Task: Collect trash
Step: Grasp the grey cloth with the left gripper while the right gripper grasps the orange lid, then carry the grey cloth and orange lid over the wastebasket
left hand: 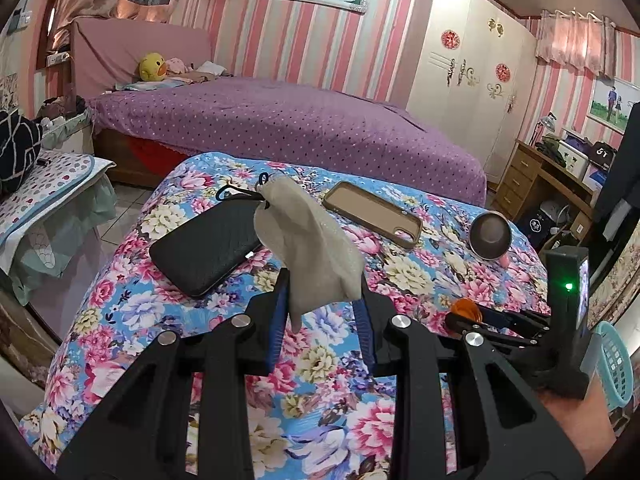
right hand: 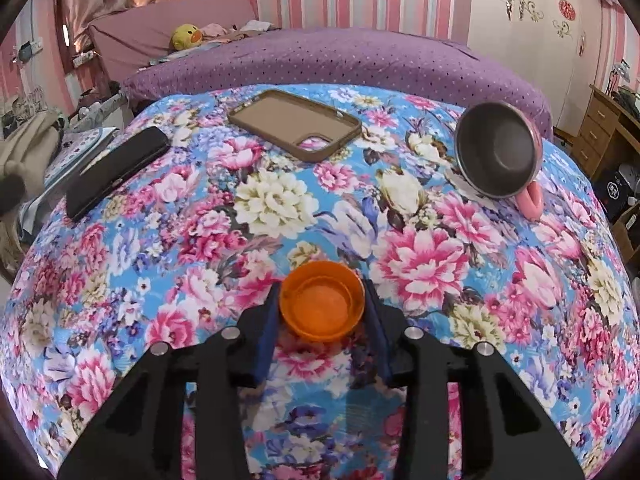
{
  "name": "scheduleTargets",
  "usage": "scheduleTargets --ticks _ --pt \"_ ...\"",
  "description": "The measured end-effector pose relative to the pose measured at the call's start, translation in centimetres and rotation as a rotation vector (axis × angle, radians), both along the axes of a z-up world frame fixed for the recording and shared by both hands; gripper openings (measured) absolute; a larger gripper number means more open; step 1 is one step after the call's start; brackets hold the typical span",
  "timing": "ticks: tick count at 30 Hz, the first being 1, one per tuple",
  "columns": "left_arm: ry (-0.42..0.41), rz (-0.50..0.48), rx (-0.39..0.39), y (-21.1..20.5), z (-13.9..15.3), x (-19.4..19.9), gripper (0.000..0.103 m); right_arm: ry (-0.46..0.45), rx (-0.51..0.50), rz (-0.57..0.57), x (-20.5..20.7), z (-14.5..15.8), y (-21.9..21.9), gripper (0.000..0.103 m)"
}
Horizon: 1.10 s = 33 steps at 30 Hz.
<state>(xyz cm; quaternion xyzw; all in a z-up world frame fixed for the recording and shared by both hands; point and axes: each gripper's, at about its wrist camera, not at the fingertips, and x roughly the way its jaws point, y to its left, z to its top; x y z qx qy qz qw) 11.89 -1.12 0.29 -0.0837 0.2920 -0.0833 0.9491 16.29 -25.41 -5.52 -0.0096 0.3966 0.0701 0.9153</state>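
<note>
My left gripper is shut on a crumpled beige tissue and holds it above the floral-covered table. My right gripper is shut on an orange bottle cap, its open side facing the camera, just above the cloth. The right gripper with the cap also shows at the right in the left wrist view. A teal plastic basket sits at the far right edge, beyond the table.
On the table lie a black wallet, a brown phone case and a tipped pink metal-lined mug. A purple bed is behind, a wardrobe and desk to the right.
</note>
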Motion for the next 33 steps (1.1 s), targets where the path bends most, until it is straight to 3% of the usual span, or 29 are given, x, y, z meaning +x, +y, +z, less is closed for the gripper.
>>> scheduleTargets --ticks 10,22,33 --pt "-0.023 -0.026 0.025 -2.1 0.6 -0.8 0.029 -0.144 0.032 0.014 -4.9 5.2 -2.4 0.039" --pt "-0.044 -0.136 0.032 -8.0 1.2 -2.4 0.029 -0.258 0.015 -0.14 -12.8 9.8 -12.1 0.039" --pt "-0.059 -0.234 0.049 -14.5 1.8 -4.4 0.029 -0.314 -0.018 -0.301 -17.5 12.3 -22.2 0.04"
